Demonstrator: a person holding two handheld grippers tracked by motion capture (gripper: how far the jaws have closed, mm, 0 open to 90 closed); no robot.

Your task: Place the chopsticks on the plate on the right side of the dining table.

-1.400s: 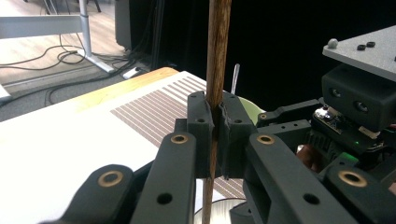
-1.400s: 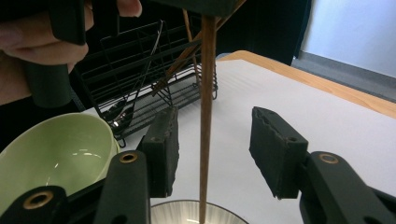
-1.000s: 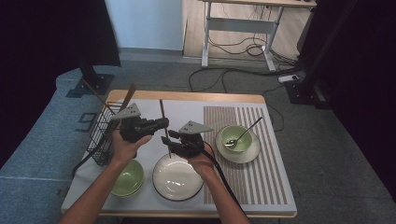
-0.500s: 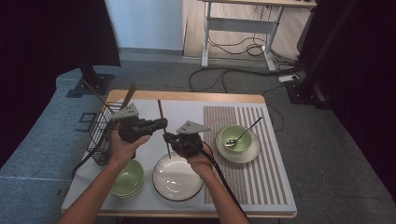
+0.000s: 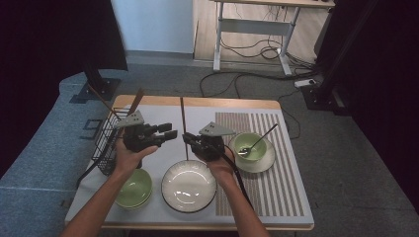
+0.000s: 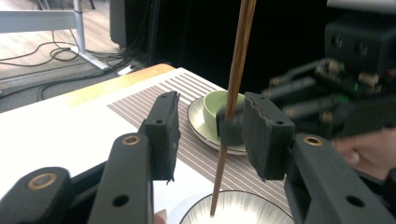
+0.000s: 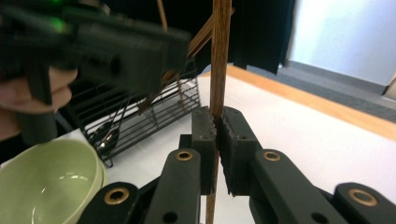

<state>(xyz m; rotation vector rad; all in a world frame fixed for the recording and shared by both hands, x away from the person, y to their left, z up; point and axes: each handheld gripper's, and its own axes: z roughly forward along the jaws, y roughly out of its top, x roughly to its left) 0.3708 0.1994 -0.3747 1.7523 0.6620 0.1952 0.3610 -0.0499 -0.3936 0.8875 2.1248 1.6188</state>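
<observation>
A brown wooden chopstick [image 5: 182, 113] stands upright over the middle of the table. My right gripper [image 5: 188, 138] comes in from the right and is shut on it. Its jaws have just been closing, and its own view shows both pads clamped on the stick [image 7: 220, 56]. My left gripper [image 5: 170, 131] faces it from the left with jaws that have just been opening. In the left gripper view the chopstick [image 6: 238, 70] rises in the gap of the left gripper [image 6: 210, 116], close to one pad but not pinched. The stick's lower end hangs over the white plate [image 6: 243, 210].
A black wire basket [image 5: 106, 143] with utensils stands at the left edge. Stacked green bowls [image 5: 133, 187] sit in front of it, and the white plate [image 5: 188, 186] lies at front centre. A green bowl with a spoon [image 5: 249, 145] sits on a saucer on the striped mat [image 5: 281, 187].
My left jaws have spread apart and let go of the chopstick. My right gripper has closed on it and shifted slightly with it.
</observation>
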